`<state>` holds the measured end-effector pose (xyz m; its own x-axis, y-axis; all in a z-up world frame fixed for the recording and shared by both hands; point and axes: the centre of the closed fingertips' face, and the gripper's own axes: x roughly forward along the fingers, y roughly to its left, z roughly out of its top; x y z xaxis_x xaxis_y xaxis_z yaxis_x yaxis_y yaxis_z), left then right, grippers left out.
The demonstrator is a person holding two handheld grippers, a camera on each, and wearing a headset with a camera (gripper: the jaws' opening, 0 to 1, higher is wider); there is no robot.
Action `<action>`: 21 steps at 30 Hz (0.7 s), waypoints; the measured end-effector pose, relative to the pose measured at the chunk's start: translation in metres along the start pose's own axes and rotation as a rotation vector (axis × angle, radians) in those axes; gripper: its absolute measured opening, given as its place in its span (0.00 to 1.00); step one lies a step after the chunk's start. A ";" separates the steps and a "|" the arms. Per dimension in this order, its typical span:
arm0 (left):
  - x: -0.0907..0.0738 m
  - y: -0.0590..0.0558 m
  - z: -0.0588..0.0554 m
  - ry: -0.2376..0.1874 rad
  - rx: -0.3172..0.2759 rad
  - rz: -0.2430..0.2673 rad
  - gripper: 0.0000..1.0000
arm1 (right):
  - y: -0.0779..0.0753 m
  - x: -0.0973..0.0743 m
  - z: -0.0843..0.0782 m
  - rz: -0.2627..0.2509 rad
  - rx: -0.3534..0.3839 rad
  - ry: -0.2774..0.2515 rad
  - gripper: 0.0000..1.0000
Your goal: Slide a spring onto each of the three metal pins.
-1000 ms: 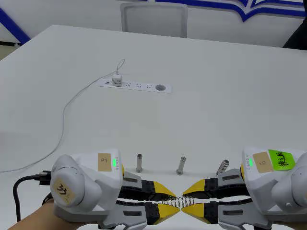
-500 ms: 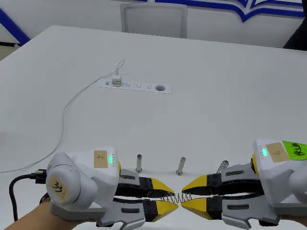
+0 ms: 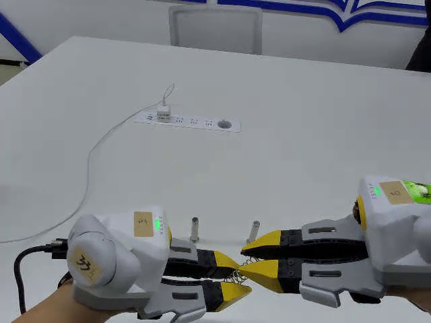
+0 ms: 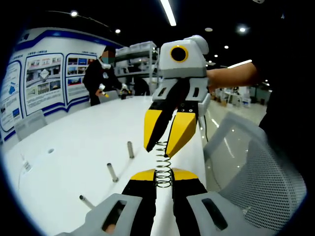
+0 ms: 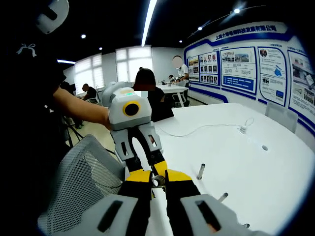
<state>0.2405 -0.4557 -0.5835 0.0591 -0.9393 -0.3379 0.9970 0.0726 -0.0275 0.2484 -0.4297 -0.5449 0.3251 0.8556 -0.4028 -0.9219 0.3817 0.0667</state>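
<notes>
A small coiled steel-wire spring (image 4: 163,164) is held low in the centre of the left gripper view. Its lower end is clamped between the yellow-tipped black jaws of the left gripper (image 4: 163,176). Its upper end is pinched by the narrowly set yellow jaws of the right gripper (image 4: 158,150), which is seen reaching down from the top of that frame. In the head view the two grippers are placed tip to tip at the bottom centre, with the spring barely visible between them. Two short upright metal pins (image 3: 195,229) are seen just above the jaws there, and three are lined up at the lower left of the left gripper view. The pins are stood on a broad white table (image 3: 303,134). A white power strip (image 3: 190,122) with a white cable (image 3: 91,161) is laid left of centre, and a grey chair (image 3: 215,27) is set at the upper edge. Blue-framed display boards (image 5: 236,69) and ceiling strip lights (image 5: 149,17) are shown in the upper part of the right gripper view.
</notes>
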 end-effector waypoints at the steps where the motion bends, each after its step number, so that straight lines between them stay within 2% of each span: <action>1: 0.000 0.000 0.000 0.001 0.000 0.000 0.10 | 0.001 0.000 0.001 0.002 0.014 -0.007 0.11; 4: 0.001 -0.001 0.000 -0.002 0.001 -0.003 0.10 | 0.000 0.001 0.004 -0.003 0.067 -0.046 0.11; 9: 0.001 -0.001 -0.001 0.003 0.007 -0.001 0.10 | -0.002 0.000 0.002 -0.010 0.100 -0.050 0.11; 12: 0.001 -0.001 -0.003 0.006 0.023 0.001 0.10 | -0.002 0.000 0.000 -0.012 0.098 -0.037 0.12; 15: 0.002 -0.004 0.002 -0.015 0.030 -0.009 0.10 | -0.003 0.001 -0.005 -0.023 0.085 -0.017 0.17; 18: 0.003 -0.002 0.000 -0.003 0.032 -0.002 0.10 | -0.002 0.001 -0.004 -0.020 0.069 -0.020 0.15; 21: 0.002 -0.002 -0.002 0.002 0.028 -0.001 0.10 | -0.003 0.000 -0.002 -0.021 0.089 -0.025 0.14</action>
<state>0.2383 -0.4569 -0.5862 0.0577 -0.9389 -0.3394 0.9981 0.0621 -0.0021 0.2502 -0.4318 -0.5471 0.3500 0.8553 -0.3820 -0.8929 0.4279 0.1401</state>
